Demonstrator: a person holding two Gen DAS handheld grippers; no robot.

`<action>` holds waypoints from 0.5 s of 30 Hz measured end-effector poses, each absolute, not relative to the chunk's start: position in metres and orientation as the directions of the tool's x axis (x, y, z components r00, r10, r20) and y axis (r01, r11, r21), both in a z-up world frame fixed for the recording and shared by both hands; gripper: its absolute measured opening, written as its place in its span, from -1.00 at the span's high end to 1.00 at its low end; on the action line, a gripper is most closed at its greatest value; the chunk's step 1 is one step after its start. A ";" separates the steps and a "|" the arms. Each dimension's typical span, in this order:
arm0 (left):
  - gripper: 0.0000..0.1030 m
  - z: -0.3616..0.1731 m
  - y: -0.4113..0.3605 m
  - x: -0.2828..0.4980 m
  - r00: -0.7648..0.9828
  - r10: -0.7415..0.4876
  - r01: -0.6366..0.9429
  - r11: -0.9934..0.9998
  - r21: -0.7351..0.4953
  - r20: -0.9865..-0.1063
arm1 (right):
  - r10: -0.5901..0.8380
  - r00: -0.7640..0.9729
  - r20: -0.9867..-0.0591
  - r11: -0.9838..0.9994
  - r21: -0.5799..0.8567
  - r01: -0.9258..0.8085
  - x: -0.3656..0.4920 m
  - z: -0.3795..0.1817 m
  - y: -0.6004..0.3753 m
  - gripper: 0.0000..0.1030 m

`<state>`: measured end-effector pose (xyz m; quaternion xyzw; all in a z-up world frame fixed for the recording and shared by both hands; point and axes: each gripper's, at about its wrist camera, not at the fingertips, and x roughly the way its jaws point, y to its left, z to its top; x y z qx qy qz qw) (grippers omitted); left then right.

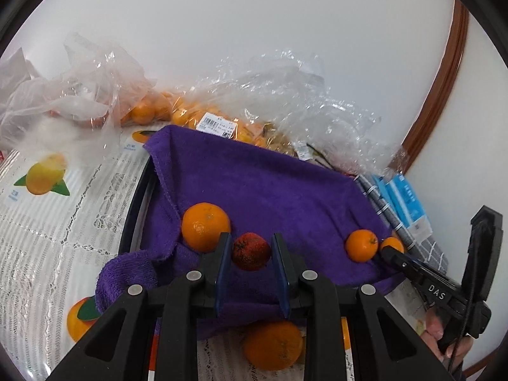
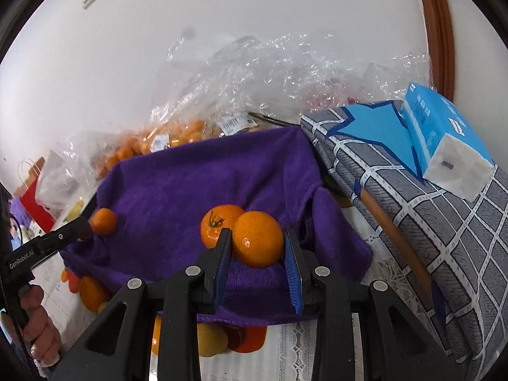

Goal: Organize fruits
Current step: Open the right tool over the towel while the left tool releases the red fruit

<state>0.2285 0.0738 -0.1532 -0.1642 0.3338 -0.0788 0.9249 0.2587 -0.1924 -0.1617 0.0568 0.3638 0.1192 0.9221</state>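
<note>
Purple towel (image 1: 260, 190) looked fluffy, matt cloth; orange (image 2: 257, 243) glossy, dimpled; bags (image 1: 285, 95) crinkly clear plastic; tablecloth (image 1: 47, 222) shiny, lace-patterned.

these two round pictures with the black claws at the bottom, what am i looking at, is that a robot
No robot: a person holds a hand-held gripper in each hand, and each carries a wide-angle camera looking along its two fingers. One picture comes from the left gripper, which is shut on a dark red fruit. The other comes from the right gripper, shut on an orange. Both hover over a purple towel where more oranges lie. Behind are clear bags of fruit; a tissue pack sits to the right.
</note>
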 end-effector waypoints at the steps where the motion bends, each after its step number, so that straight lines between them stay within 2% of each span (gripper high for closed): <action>1: 0.53 -0.154 0.074 0.229 0.762 -0.254 0.032 0.933 -0.358 -0.595 | 0.256 0.704 -0.663 0.967 0.182 -0.180 0.258 -0.162 -0.191 0.37; 8: 0.53 -0.155 0.074 0.230 0.763 -0.220 0.006 0.942 -0.334 -0.608 | 0.228 0.702 -0.675 0.973 0.135 -0.187 0.255 -0.162 -0.184 0.36; 12: 0.53 -0.157 0.077 0.231 0.760 -0.222 -0.003 0.939 -0.345 -0.611 | 0.228 0.713 -0.663 0.973 0.132 -0.189 0.251 -0.158 -0.185 0.11; 15: 0.50 -0.157 0.080 0.232 0.761 -0.221 -0.009 0.937 -0.350 -0.610 | 0.208 0.727 -0.654 0.978 0.114 -0.177 0.246 -0.155 -0.185 0.08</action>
